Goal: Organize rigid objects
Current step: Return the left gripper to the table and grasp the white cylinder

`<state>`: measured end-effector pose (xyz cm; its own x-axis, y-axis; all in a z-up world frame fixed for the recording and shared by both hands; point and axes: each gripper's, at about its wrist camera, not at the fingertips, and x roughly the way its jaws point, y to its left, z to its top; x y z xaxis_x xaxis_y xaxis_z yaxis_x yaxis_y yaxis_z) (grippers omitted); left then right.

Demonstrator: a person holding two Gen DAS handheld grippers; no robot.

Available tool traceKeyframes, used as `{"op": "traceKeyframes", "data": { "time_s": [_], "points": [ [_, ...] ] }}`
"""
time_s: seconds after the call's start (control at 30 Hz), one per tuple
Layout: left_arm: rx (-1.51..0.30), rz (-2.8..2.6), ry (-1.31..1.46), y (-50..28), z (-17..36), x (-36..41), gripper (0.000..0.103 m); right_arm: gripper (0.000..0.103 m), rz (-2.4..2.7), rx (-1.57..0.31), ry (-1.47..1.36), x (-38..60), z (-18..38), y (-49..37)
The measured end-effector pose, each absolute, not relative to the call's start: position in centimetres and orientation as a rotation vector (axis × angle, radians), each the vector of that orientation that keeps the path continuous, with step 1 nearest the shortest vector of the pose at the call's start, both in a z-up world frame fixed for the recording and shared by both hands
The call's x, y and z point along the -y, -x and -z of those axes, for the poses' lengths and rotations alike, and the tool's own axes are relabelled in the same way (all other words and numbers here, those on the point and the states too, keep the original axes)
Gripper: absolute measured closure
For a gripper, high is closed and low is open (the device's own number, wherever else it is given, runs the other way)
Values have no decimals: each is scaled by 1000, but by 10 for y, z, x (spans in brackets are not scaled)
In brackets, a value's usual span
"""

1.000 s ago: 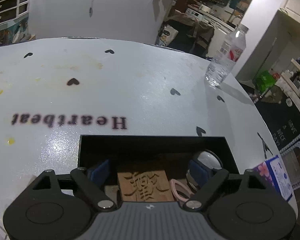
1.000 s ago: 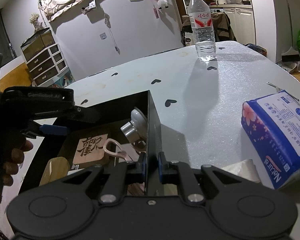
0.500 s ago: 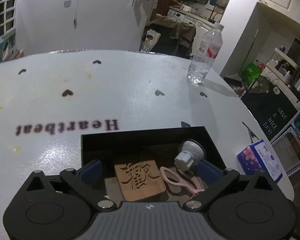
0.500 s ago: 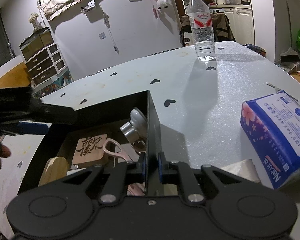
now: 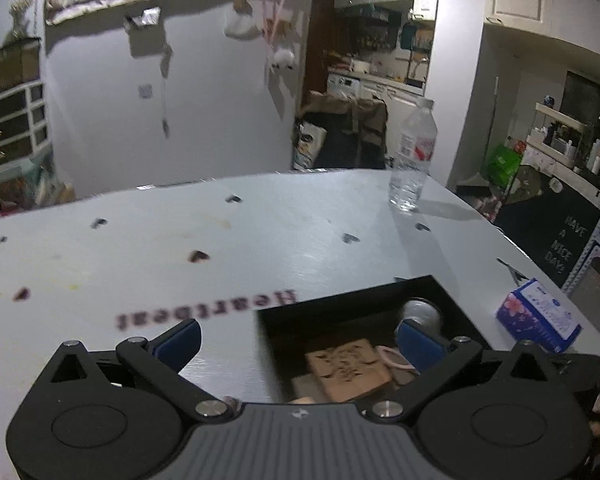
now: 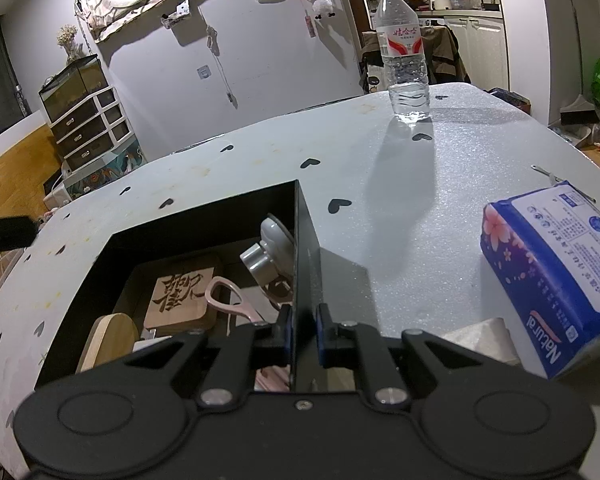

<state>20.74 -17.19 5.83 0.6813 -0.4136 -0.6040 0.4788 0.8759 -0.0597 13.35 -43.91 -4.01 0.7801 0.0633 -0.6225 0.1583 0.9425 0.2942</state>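
While the right tongs (image 6: 303, 330) stay clamped on the right wall of the black box (image 6: 306, 240), with one blue pad on each face of the thin panel, the left tongs (image 5: 296, 338) stand spread wide with nothing between the pads; their jaws have just been opening. The left pad (image 5: 179, 338) is over bare table (image 5: 260, 240); the right pad (image 5: 418, 344) is over the box interior. Inside the box, ahead and left of the right tongs, lie a carved wooden tile (image 6: 183, 294), a pink loop-shaped opener (image 6: 228, 304) touching the tile's right edge, and a grey-white knob (image 6: 270, 252) leaning against the clamped wall. A pale wooden piece (image 6: 110, 340) sits at the box's near left corner. Right of the right tongs lies a blue tissue pack (image 6: 556, 272) on the table. Far ahead, well apart from the box, a water bottle (image 6: 402, 52) stands upright.
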Motion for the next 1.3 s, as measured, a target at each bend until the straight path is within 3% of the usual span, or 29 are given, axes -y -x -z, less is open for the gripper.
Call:
{"op": "traceKeyframes", "data": {
  "time_s": [0.73, 0.8, 0.87, 1.03, 1.23, 1.3],
  "points": [
    [-607, 333, -92, -186, 17, 103, 1, 91, 53, -678, -343, 439, 40, -134],
    [-615, 334, -73, -184, 23, 100, 7, 91, 53, -677, -344, 439, 40, -133],
    [-635, 320, -33, -187, 27, 96, 21, 91, 52, -677, -345, 439, 40, -134],
    [-649, 313, -20, -186, 38, 93, 38, 90, 51, -679, -342, 438, 40, -134],
    [-636, 386, -127, -179, 39, 120, 74, 90, 50, -678, -344, 437, 39, -135],
    [-640, 381, -162, -178, 42, 126, 80, 90, 50, -678, -344, 437, 39, -135]
  ]
}}
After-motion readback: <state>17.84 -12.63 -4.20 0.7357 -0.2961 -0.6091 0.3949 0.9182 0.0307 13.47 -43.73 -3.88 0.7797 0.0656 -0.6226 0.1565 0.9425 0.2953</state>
